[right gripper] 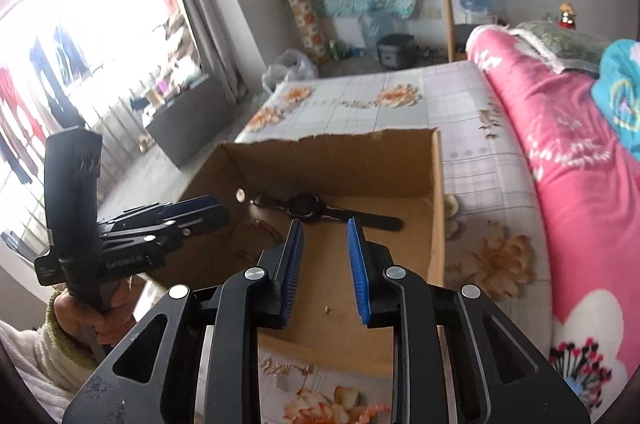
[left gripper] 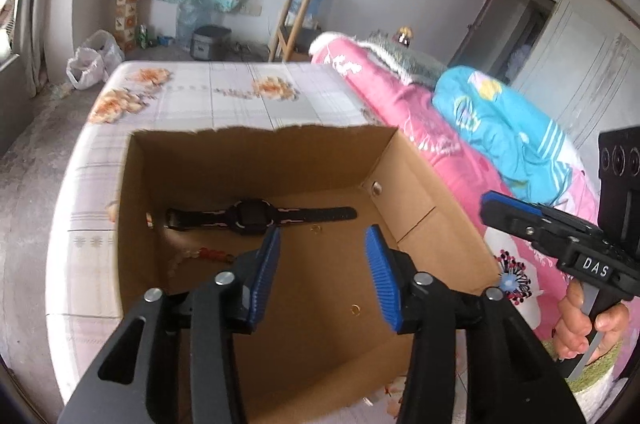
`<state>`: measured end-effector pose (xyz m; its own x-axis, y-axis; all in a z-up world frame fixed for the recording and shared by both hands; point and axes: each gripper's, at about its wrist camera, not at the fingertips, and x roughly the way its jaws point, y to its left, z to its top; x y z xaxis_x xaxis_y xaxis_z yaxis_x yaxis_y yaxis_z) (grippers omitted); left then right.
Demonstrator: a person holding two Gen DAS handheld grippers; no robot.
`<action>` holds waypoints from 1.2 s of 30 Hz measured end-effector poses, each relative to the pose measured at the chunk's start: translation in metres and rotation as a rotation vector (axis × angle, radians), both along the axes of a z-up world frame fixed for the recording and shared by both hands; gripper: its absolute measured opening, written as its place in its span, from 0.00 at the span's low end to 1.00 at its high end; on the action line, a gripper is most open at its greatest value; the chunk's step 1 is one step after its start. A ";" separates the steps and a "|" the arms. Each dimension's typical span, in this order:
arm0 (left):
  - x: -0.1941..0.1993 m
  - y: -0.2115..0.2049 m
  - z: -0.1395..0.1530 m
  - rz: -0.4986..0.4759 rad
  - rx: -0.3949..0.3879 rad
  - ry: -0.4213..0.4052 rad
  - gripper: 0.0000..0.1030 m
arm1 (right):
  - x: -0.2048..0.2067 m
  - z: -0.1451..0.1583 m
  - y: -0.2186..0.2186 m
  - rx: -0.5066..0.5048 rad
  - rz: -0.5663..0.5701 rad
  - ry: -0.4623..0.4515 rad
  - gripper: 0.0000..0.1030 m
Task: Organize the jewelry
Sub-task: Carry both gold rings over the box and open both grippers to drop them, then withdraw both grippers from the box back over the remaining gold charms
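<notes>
An open cardboard box sits on the flowered bedsheet. On its floor a black wristwatch lies flat near the far wall. A red and pale beaded bracelet lies at the box's left. Two small gold rings rest on the box floor, and one gold piece shows in the right wrist view. My left gripper hangs open over the box with nothing between its pads. My right gripper also stands open and empty above the box.
A pink quilt and a blue quilt are heaped along the right side of the bed. A person's hand holds the right gripper's handle. The bed edge drops to a grey floor at left.
</notes>
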<state>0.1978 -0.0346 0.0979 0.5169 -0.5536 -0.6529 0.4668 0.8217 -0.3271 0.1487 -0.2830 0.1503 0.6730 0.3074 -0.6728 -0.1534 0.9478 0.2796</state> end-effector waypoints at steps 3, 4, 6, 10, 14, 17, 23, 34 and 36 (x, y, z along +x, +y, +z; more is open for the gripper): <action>-0.022 0.013 0.014 0.014 -0.021 -0.046 0.52 | -0.025 0.011 -0.007 0.012 -0.025 -0.041 0.33; -0.029 0.017 0.017 0.019 -0.025 -0.059 0.57 | -0.036 0.013 -0.009 0.022 -0.039 -0.053 0.34; -0.046 0.026 0.023 0.030 -0.033 -0.088 0.60 | -0.048 0.014 -0.012 0.043 -0.050 -0.063 0.34; -0.079 0.040 0.029 0.036 -0.027 -0.127 0.70 | -0.079 0.012 -0.012 0.077 -0.070 -0.075 0.36; -0.111 0.051 0.026 0.016 -0.003 -0.148 0.82 | -0.106 0.002 -0.013 0.138 -0.102 -0.069 0.40; -0.136 0.055 0.012 -0.001 0.053 -0.141 0.90 | -0.124 -0.016 -0.010 0.182 -0.121 -0.034 0.46; -0.143 0.047 -0.044 0.022 0.202 -0.011 0.93 | -0.129 -0.088 0.026 0.102 -0.146 0.177 0.50; -0.119 0.029 -0.118 0.076 0.399 0.145 0.93 | -0.099 -0.130 0.077 -0.082 -0.128 0.306 0.50; -0.116 0.027 -0.123 0.082 0.407 0.162 0.93 | -0.091 -0.131 0.079 -0.083 -0.128 0.308 0.50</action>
<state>0.0821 -0.0075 -0.0255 0.4217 -0.1961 -0.8853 0.3637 0.9309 -0.0330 0.0576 -0.2044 0.0195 0.4635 0.1692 -0.8698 0.0477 0.9754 0.2151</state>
